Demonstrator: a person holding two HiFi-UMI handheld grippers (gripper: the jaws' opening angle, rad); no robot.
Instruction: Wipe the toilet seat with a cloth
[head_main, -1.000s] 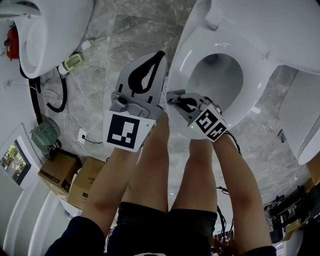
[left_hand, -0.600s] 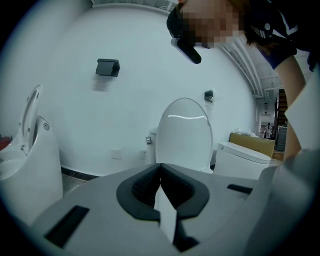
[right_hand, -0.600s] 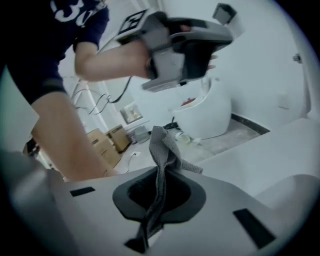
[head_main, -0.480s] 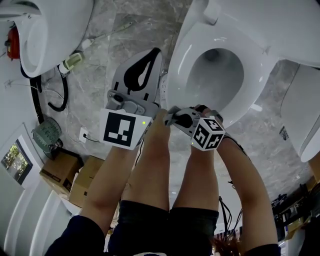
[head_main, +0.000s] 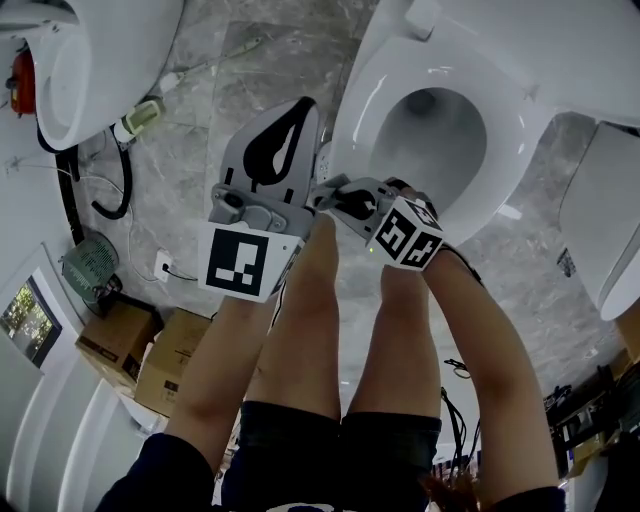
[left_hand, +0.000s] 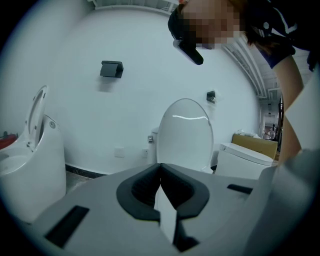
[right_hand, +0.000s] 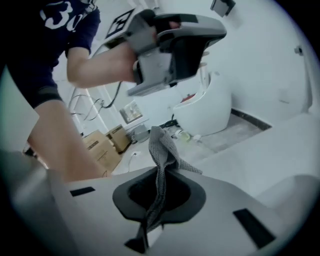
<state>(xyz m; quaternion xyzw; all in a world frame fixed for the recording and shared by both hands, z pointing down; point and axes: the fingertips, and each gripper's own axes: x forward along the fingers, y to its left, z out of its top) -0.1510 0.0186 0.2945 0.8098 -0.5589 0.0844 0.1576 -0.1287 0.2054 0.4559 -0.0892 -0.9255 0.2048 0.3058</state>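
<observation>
**Beside the toilet seat (head_main: 510, 130): cloth (right_hand: 161, 145) in the right tool (right_hand: 159, 175)**

Its jaws are clamped on the grey cloth, which sticks up out of them, just off the seat's near rim. Alongside hangs the left tool (left_hand: 160, 165), jaws pressed together, holding nothing.

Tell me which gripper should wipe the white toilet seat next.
Right: the right gripper holds the grey knitted cloth near the white toilet seat; the left gripper is shut, empty.
</observation>
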